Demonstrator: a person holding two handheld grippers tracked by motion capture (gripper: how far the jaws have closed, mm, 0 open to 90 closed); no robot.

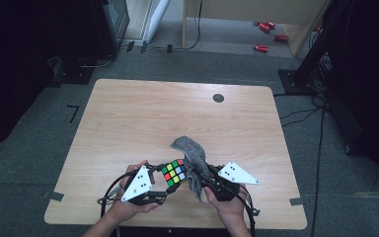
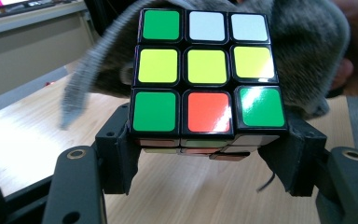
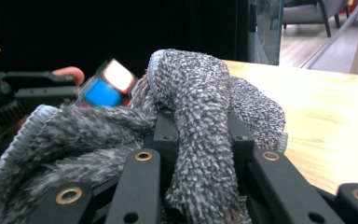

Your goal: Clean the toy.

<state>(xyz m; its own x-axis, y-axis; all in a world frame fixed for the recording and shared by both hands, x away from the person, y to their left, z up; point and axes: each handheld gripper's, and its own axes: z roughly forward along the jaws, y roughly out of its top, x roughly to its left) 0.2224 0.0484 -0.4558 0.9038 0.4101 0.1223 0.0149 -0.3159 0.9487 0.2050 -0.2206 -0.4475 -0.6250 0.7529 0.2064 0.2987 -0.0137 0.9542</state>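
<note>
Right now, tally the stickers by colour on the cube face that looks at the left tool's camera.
Face of the cube in the left tool view:
Green: 3
Yellow: 3
White: 2
Red-orange: 1
Total: 9

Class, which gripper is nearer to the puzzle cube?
Left. The left gripper clamps the puzzle cube between its jaws; the right gripper, beside the cube, grips the grey cloth.

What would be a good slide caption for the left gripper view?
Left gripper clamps a scrambled puzzle cube, with a grey cloth draped behind it over the wooden table.
</note>
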